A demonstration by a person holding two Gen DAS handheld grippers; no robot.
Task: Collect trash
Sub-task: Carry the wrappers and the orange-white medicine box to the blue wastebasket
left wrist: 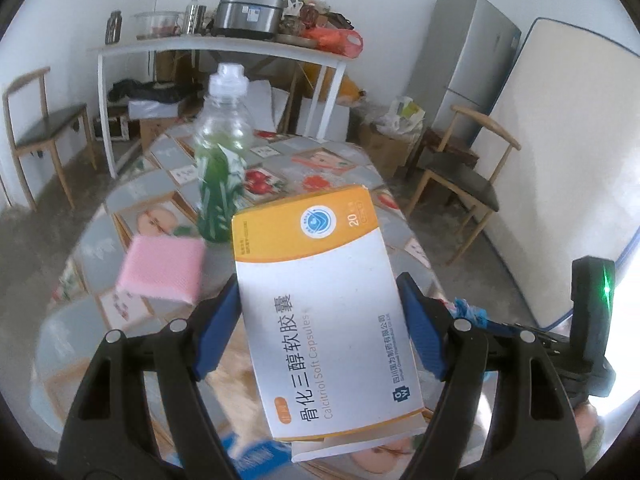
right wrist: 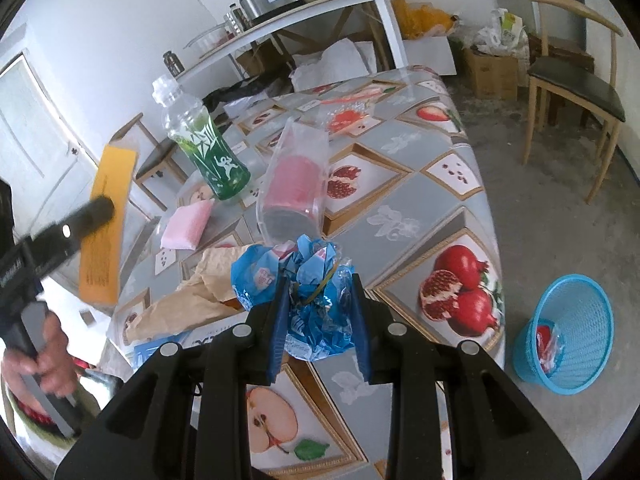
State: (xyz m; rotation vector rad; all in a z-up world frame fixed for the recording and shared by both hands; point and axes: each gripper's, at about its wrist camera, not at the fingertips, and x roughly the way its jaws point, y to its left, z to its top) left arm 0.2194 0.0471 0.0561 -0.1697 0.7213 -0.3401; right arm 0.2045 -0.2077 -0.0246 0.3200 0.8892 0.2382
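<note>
My left gripper (left wrist: 320,312) is shut on a white and orange medicine box (left wrist: 324,312) and holds it above the table; the box also shows at the left of the right wrist view (right wrist: 105,232). My right gripper (right wrist: 320,316) is shut on a crumpled blue plastic wrapper (right wrist: 308,280) above the table's near edge. A blue mesh bin (right wrist: 568,336) stands on the floor at the right with red trash inside. A green-labelled bottle (left wrist: 222,152) (right wrist: 204,148) stands upright on the table. A pink sponge (left wrist: 162,268) (right wrist: 186,224) lies beside it.
The table has a fruit-print cloth (right wrist: 440,200). On it lie a clear bag with a pink stack inside (right wrist: 294,184) and crumpled brown paper (right wrist: 192,300). Wooden chairs (left wrist: 464,176) (right wrist: 572,92) stand around. A white shelf table (left wrist: 224,46) with clutter stands by the far wall.
</note>
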